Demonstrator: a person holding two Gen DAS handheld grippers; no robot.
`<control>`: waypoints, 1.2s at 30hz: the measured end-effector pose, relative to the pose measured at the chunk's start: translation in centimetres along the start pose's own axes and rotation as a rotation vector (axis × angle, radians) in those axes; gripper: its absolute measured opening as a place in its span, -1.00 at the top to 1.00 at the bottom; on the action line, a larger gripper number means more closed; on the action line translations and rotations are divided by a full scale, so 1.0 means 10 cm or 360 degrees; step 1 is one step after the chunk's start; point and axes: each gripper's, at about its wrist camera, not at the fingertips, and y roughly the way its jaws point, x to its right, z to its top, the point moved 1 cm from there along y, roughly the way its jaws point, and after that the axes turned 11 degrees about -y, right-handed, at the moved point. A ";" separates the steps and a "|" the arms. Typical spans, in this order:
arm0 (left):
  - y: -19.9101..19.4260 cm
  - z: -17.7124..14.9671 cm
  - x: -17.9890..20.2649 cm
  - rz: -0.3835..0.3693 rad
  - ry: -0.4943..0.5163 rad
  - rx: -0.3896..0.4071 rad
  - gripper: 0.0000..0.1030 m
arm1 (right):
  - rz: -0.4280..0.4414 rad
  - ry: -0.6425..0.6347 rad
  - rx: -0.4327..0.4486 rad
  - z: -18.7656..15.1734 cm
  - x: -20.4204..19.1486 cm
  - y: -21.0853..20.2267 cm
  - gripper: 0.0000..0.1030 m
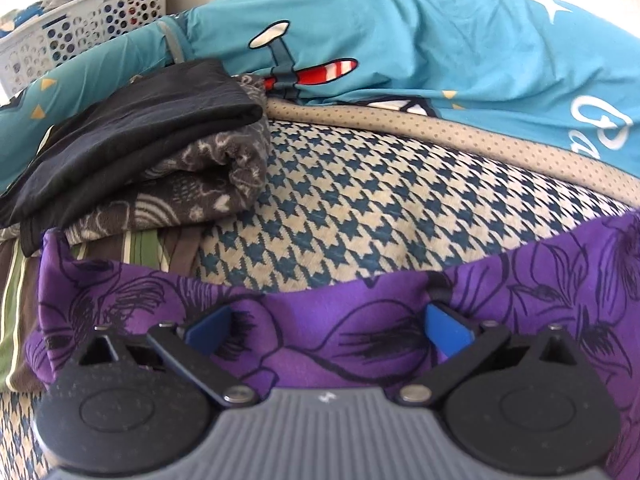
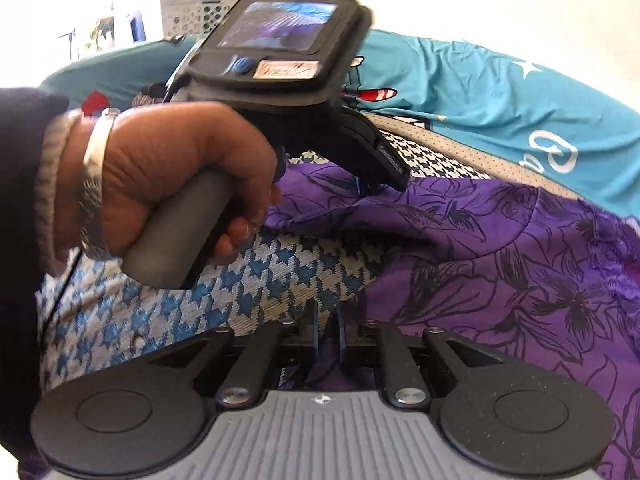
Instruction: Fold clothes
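Observation:
A purple garment with black flower outlines (image 1: 360, 344) (image 2: 500, 248) lies spread on the houndstooth bed cover (image 1: 360, 208). My left gripper (image 1: 328, 324) stands open right at the garment's far edge, its blue pads (image 1: 210, 328) wide apart with cloth bunched between them. In the right wrist view a hand (image 2: 168, 168) holds that left gripper (image 2: 366, 188), tips down on the purple cloth. My right gripper (image 2: 328, 330) is shut on the garment's near left edge, its fingers almost touching with purple cloth pinched between them.
A stack of folded clothes (image 1: 140, 128), black on top of grey patterned and striped pieces, sits at the left. A teal printed duvet (image 1: 420, 40) is heaped along the back. A white perforated laundry basket (image 1: 80, 20) stands at the far left corner.

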 end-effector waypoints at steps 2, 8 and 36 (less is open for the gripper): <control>-0.02 0.01 0.01 0.0048 -0.0006 0.0029 -1.00 | 0.0045 0.0026 0.0003 0.01 0.02 -0.05 0.50; -0.19 0.10 -0.02 0.0119 -0.0089 0.0119 -0.99 | 0.0139 0.0065 0.0023 0.02 0.07 -0.25 0.26; -1.22 -0.87 1.19 -0.0481 0.0506 -0.0004 -0.99 | -0.0379 0.0570 -0.0048 -0.69 1.14 -1.35 0.02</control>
